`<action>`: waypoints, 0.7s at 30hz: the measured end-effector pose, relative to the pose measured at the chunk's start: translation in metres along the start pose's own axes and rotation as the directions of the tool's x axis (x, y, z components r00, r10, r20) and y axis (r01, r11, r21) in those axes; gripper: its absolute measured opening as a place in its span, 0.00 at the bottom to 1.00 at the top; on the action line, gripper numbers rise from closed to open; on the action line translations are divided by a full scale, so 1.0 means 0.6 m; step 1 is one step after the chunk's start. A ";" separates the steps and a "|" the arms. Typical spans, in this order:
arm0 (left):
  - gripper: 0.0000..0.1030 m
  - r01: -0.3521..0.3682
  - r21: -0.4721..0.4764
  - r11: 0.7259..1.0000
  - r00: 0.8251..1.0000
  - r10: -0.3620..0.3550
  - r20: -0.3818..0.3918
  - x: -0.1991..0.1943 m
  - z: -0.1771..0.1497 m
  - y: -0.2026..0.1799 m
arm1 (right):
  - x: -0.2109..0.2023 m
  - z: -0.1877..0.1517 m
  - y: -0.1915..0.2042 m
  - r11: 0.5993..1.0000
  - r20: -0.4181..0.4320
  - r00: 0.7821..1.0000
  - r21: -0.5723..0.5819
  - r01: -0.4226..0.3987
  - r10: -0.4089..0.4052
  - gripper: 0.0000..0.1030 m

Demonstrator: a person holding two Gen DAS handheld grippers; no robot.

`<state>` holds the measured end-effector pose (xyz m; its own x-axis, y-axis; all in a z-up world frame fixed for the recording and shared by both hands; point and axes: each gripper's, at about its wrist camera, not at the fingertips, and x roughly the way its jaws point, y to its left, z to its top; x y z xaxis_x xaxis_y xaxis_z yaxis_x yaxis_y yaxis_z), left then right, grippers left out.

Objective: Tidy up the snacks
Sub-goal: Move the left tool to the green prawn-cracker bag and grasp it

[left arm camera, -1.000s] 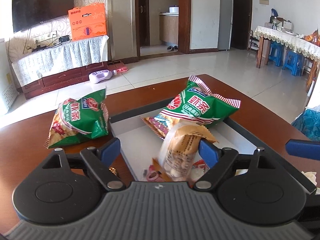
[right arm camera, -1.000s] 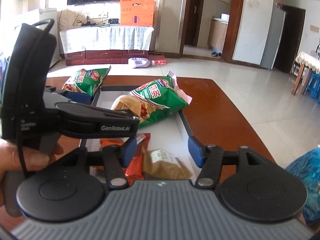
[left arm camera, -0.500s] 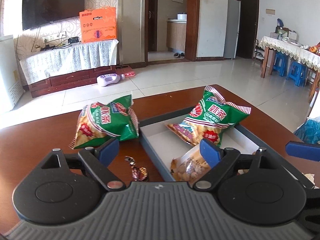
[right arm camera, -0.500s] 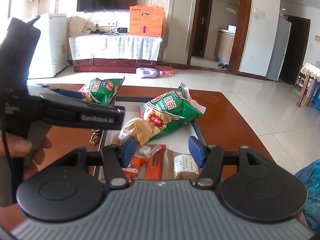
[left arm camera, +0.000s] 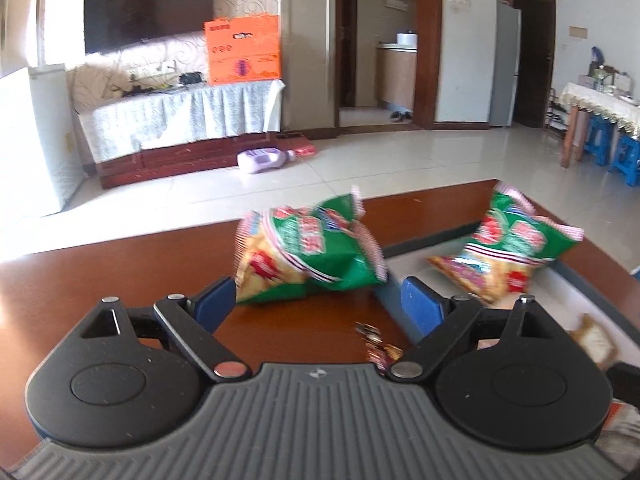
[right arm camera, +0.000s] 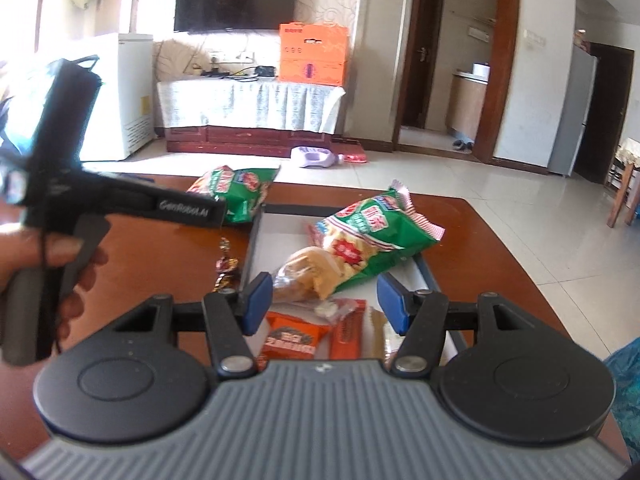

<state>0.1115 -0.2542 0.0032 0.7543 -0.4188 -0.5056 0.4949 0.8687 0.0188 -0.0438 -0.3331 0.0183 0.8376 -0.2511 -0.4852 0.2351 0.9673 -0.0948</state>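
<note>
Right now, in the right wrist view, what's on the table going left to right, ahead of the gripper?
Person's hand on the left gripper → green snack bag on the bare table → wrapped candies → tray's left wall → green snack bag inside the tray.

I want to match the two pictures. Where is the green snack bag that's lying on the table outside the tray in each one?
Left wrist view: the green snack bag lies near the middle, on the wooden table just left of the tray.
Right wrist view: it is upper left of centre, beyond the tray's far-left corner, partly behind the other handheld tool.
Shared landmark: the orange box on the cloth-covered cabinet.
</note>
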 end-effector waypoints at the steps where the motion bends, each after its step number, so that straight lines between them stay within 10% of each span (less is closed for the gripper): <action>1: 0.91 -0.006 0.001 1.000 1.000 0.006 0.005 0.009 0.005 0.006 | 0.001 0.000 0.003 1.000 0.000 1.000 -0.001 -0.008 0.008 0.58; 9: 0.92 -0.006 0.032 0.999 0.999 0.005 0.040 0.127 0.079 0.014 | 0.011 0.004 0.012 0.999 -0.002 0.999 -0.001 -0.034 0.034 0.58; 21: 0.94 -0.034 0.064 0.997 0.990 0.043 -0.137 0.227 0.056 0.031 | 0.025 0.012 0.033 0.997 0.092 0.993 0.001 -0.080 0.079 0.57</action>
<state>0.2382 -0.3038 -0.0361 0.7086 -0.3408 -0.6179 0.4954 0.8638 0.0917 -0.0228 -0.3180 0.0156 0.8952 -0.1757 -0.4096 0.1678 0.9843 -0.0553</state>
